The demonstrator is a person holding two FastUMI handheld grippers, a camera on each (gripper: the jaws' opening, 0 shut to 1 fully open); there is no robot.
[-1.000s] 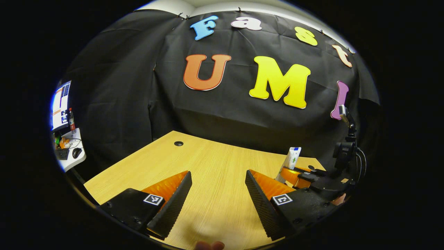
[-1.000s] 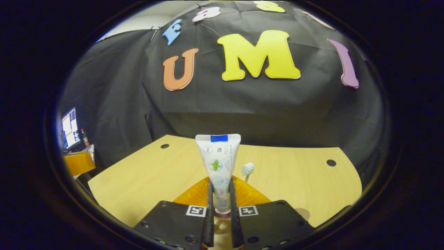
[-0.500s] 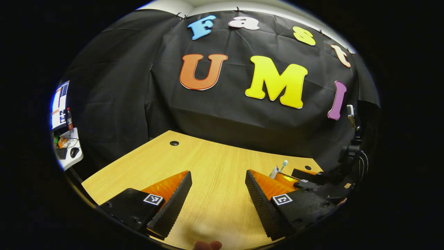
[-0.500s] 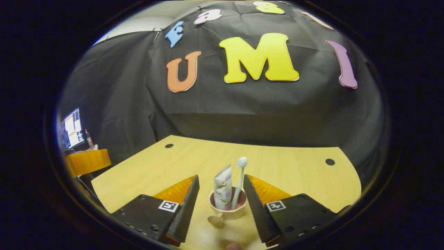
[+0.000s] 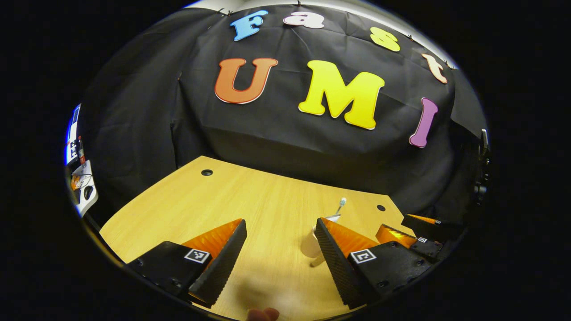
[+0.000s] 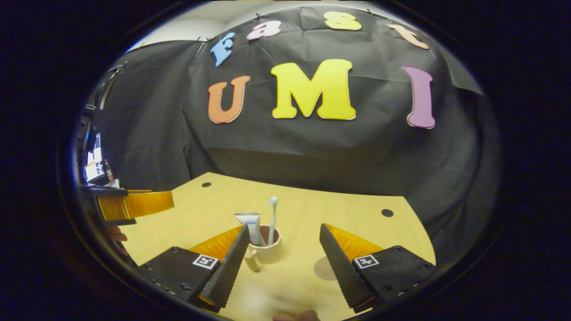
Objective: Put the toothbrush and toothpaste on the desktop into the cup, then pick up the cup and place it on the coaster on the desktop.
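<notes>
Over on the right gripper view, the right gripper point(image 6: 281, 252) hangs above the wooden desk point(image 6: 348, 214) with its two fingers spread wide and nothing between them: released, not touching the cup. The cup point(image 6: 269, 249) stands upright on the desk between the fingers, closer to the left-hand one in this view, its handle point(image 6: 251, 259) turned toward the camera. Inside it the toothpaste point(image 6: 251, 225) stands tilted, leaning toward the left, and the toothbrush point(image 6: 272, 218) stands nearly straight beside it, bristle head up at the top. The round coaster point(image 6: 324, 268) lies flat on the desk just to the right of the cup, partly hidden behind the right-hand finger, and the cup is not on it. At the far left of this view the other gripper's open fingers reach in over the desk's edge, with a bit of the hand holding it just below. In the left gripper view, the left gripper point(image 5: 280, 247) is also wide open and holding nothing, low above the desk. The cup sits just past its right-hand finger, mostly hidden, with the toothbrush head poking up above it, and the right gripper sits farther right at the desk's edge. A fingertip point(image 6: 296, 316) peeks in at the bottom edge of the right gripper view.
</notes>
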